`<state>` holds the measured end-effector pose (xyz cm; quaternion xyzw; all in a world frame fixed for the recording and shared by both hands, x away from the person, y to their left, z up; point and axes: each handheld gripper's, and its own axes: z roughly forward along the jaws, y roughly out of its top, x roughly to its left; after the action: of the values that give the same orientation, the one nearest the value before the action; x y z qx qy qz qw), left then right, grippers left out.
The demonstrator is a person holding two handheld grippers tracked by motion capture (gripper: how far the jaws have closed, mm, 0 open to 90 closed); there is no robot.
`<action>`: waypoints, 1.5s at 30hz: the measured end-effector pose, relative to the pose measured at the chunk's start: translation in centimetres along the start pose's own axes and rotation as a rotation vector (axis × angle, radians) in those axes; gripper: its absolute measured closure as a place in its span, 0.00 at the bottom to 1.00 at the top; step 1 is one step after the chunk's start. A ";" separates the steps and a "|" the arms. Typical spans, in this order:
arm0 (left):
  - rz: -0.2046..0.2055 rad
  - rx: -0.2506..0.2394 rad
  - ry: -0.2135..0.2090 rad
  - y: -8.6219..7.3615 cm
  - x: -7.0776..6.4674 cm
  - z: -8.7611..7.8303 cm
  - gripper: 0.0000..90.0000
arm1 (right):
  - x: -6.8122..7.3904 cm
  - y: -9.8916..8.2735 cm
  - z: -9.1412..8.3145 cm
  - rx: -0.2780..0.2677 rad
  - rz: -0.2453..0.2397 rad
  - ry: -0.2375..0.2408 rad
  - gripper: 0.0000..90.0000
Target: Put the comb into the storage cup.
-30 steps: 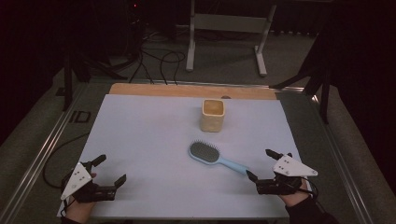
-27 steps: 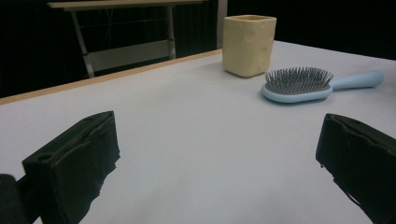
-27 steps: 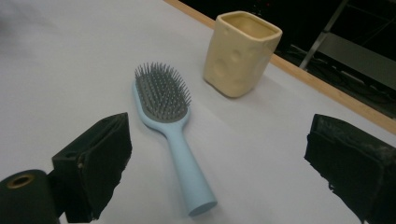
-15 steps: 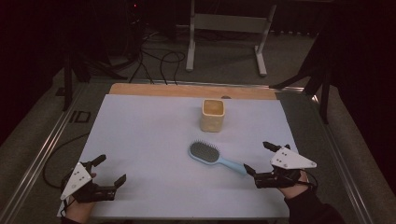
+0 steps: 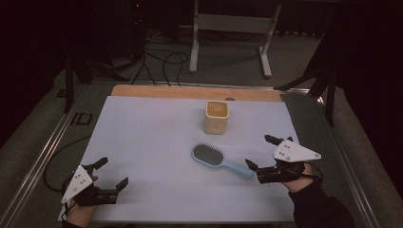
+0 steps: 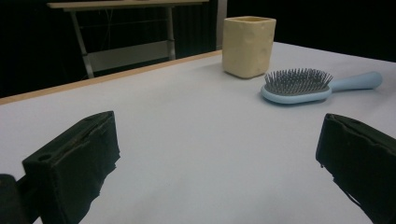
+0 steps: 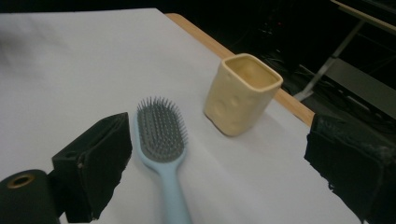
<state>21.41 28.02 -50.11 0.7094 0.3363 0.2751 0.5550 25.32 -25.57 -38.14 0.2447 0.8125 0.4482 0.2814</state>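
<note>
Your right tool [image 5: 260, 153], wide open, has moved up to the hairbrush [image 5: 220, 160] handle, so you can grab it. Left tool [image 5: 113, 173] waits open.

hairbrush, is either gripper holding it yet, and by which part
Nothing is held. The right gripper is open beside the hairbrush handle's end; the left gripper is open, far off.

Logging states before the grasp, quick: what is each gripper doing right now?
Left gripper: open, holding nothing, resting at the table's near left corner.
Right gripper: open, holding nothing, at the end of the brush handle.
</note>
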 end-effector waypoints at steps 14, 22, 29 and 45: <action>0.000 -0.003 -0.001 0.0 0.0 -0.1 0.00 | -0.2 2.2 1.3 -0.012 -0.040 0.042 0.08; 0.001 -0.003 -0.001 0.0 0.0 -0.1 0.00 | -0.2 3.3 2.6 -0.024 -0.057 0.080 0.08; 0.001 -0.005 -0.002 0.1 0.0 -0.1 0.00 | -0.2 3.1 4.3 -0.023 -0.049 0.120 0.08; 0.001 -0.002 -0.005 0.0 0.0 0.0 0.00 | 0.2 0.7 7.9 0.059 -0.042 0.193 0.08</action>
<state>21.40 28.07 -50.06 0.7096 0.3345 0.2739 0.5564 30.60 -20.41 -41.05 0.1913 0.8535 0.4397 0.2037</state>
